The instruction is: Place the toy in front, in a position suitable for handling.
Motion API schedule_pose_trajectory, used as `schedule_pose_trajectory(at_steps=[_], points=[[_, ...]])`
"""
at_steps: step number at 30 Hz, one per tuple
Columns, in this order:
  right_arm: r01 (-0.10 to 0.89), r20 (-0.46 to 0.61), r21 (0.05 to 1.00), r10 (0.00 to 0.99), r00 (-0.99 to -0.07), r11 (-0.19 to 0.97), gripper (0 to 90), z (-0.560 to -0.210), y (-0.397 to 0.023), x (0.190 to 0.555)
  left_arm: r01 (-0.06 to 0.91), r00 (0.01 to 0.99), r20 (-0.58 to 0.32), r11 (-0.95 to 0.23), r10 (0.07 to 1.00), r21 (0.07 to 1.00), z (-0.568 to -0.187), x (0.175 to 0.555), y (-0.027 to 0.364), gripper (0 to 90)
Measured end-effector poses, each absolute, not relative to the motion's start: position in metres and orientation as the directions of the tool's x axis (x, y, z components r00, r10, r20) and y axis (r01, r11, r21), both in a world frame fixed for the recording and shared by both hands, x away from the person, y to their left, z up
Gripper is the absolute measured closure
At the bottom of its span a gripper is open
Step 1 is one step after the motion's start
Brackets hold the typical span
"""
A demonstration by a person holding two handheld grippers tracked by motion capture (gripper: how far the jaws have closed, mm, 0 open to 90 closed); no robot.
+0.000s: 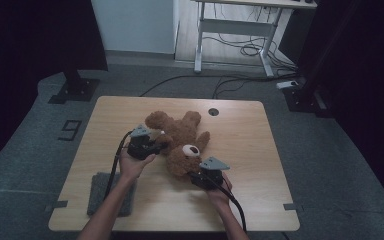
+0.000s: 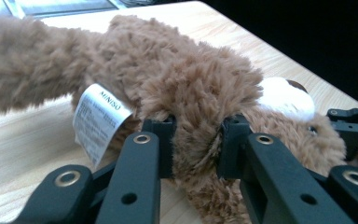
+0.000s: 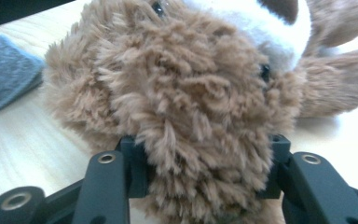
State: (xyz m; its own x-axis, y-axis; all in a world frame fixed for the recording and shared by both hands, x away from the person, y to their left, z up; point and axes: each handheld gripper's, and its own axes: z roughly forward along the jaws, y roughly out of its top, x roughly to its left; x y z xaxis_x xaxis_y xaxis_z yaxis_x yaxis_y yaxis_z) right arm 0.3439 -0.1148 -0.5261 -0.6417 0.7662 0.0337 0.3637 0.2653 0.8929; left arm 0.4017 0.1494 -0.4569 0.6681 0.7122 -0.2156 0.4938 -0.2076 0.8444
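Observation:
A brown plush teddy bear (image 1: 179, 139) lies on its back on the wooden table (image 1: 250, 150), head toward the person. My left gripper (image 1: 161, 146) comes in from the bear's left side, and in the left gripper view its jaws (image 2: 196, 140) are shut on a furry limb of the bear (image 2: 186, 84), beside a white sewn-in label (image 2: 100, 119). My right gripper (image 1: 194, 175) sits at the bear's head. In the right gripper view it (image 3: 205, 161) is shut on the head (image 3: 186, 93), and fur bulges between the pads. The white muzzle (image 3: 256, 23) lies beyond.
A grey cloth pad (image 1: 111, 192) lies at the table's front left, near the left forearm. A round cable hole (image 1: 213, 111) sits at the back edge. Beyond the table are a desk frame (image 1: 235, 30), floor cables and dark stands.

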Motion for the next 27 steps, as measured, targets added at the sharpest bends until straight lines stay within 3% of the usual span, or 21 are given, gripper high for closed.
schedule_pose_trajectory(at_steps=[19, 27], points=[[0.236, -0.048, 0.923, 0.701, -0.712, 0.303, 53.7, -0.486, -0.156, 0.343, 0.396, 0.721, -0.19, -0.171, 0.666, 0.902, -0.417, 0.363, 0.134, 74.3], [0.252, -0.047, 0.907, 0.676, -0.735, 0.337, 54.3, -0.488, -0.161, 0.347, 0.418, 0.707, -0.208, -0.161, 0.676, 0.894, -0.426, 0.357, 0.13, 74.5]])
